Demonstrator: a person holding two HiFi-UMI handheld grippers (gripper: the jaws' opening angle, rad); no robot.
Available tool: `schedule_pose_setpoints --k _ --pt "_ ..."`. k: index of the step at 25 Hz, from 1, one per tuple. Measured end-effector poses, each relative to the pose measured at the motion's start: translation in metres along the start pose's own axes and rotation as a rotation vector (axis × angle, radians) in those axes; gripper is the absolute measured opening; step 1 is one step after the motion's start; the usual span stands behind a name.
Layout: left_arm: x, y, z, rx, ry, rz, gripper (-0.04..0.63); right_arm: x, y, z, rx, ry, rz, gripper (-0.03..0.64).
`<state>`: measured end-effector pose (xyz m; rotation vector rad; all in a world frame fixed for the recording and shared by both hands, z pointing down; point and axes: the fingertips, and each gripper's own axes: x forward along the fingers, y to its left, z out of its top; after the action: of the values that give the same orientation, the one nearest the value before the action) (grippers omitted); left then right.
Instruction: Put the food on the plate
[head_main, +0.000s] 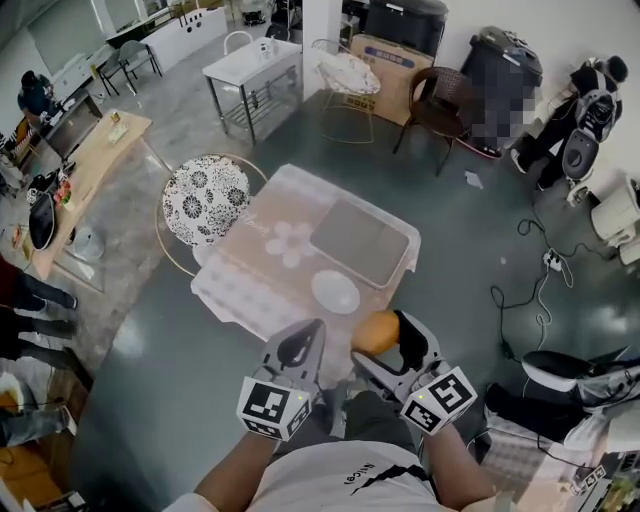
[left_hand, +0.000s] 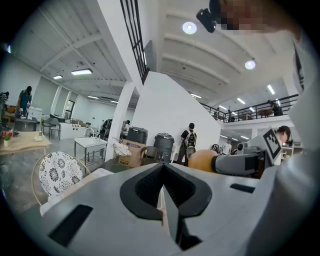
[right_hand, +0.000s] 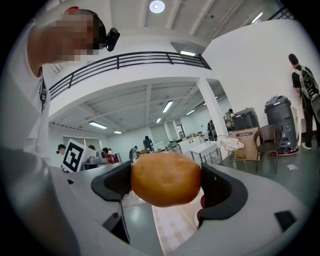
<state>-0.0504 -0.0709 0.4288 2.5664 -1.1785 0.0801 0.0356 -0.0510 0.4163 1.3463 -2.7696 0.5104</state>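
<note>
A round golden-brown bun (right_hand: 166, 179) is clamped between the jaws of my right gripper (right_hand: 166, 186). In the head view the bun (head_main: 375, 332) and the right gripper (head_main: 383, 338) hang over the near edge of the small table, just short of a white oval plate (head_main: 335, 291) that lies bare on the pink cloth. My left gripper (head_main: 304, 347) is beside it on the left, jaws pressed together with nothing in them (left_hand: 163, 190). From the left gripper view the bun (left_hand: 202, 161) shows to the right.
The table (head_main: 250, 285) has a pink floral cloth and a grey tray (head_main: 361, 240) at its far right. A patterned round chair (head_main: 205, 198) stands to its left. Behind are a metal table (head_main: 252, 62), wire chairs, a brown chair (head_main: 438, 100), bins and cables on the floor.
</note>
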Motion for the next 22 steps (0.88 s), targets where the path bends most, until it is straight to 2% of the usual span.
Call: schedule_pose_setpoints --k 4,11,17,22 --pt "0.028 0.020 -0.010 -0.010 0.023 0.015 0.005 0.024 -0.027 -0.017 -0.001 0.040 0.007 0.410" --pt "0.074 0.057 -0.026 -0.037 0.068 0.115 0.005 0.078 -0.080 -0.065 -0.022 0.177 0.067 0.410" --pt "0.115 0.075 -0.053 -0.073 0.112 0.154 0.005 0.108 -0.112 -0.094 -0.006 0.261 0.132 0.410" --pt "0.138 0.088 -0.077 -0.094 0.143 0.171 0.005 0.128 -0.136 -0.131 -0.015 0.342 0.138 0.410"
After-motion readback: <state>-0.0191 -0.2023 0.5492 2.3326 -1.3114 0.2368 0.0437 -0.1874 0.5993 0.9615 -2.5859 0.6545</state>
